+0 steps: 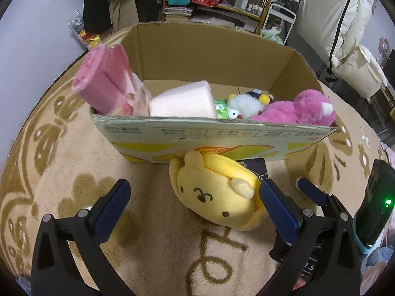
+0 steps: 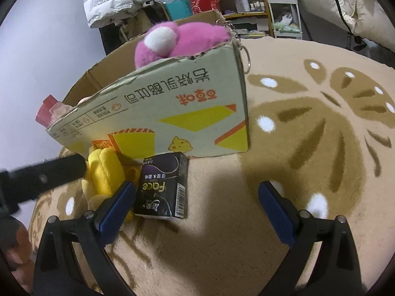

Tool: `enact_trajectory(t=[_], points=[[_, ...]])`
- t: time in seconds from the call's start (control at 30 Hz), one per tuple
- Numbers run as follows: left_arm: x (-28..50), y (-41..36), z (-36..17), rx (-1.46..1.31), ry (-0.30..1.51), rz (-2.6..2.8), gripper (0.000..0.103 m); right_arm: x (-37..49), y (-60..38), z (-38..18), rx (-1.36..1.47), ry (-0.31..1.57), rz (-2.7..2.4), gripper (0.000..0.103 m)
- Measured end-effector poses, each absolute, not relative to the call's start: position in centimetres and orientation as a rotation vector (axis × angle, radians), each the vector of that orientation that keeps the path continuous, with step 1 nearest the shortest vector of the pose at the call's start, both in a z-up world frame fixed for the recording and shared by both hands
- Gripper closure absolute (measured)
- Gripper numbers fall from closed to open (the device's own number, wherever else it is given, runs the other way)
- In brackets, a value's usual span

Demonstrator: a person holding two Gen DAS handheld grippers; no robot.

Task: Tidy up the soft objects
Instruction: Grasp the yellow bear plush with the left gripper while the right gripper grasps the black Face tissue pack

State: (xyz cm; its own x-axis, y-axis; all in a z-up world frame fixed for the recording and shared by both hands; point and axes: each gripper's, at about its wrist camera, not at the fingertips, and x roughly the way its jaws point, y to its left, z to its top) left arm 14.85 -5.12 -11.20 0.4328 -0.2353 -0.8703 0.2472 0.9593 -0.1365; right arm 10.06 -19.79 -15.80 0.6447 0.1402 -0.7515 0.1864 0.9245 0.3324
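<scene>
Left tool (image 1: 195, 197) wide open, yellow plush (image 1: 217, 192) on the rug (image 1: 148, 222) between its fingers, right finger touching. Right tool (image 2: 197, 199) wide open, empty, beside the black pack (image 2: 163, 187). Box (image 1: 222, 135) just behind. Left view shows its contents: pink roll (image 1: 101, 83), pink block (image 1: 182, 103), white toy (image 1: 244, 106), pink plush (image 1: 298, 111). Right view: printed side, keyring (image 2: 246, 59) at corner.

Cardboard box (image 1: 222, 133): matt, printed, torn rim. Yellow plush toy (image 1: 217, 194): soft fleece. Pink plush (image 1: 298, 111): fuzzy. Rug (image 1: 148, 222): short pile. Black tissue pack (image 2: 163, 187): glossy plastic film.
</scene>
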Motion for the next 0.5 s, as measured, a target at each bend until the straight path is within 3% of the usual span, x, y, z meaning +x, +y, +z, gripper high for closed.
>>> enact_trajectory(t=[0.5], points=[[15.5, -5.3, -13.0, -0.064, 1.152, -0.312, 0.001, 11.2, -19.4, -16.0, 0.421, 0.882, 0.018, 0.0]])
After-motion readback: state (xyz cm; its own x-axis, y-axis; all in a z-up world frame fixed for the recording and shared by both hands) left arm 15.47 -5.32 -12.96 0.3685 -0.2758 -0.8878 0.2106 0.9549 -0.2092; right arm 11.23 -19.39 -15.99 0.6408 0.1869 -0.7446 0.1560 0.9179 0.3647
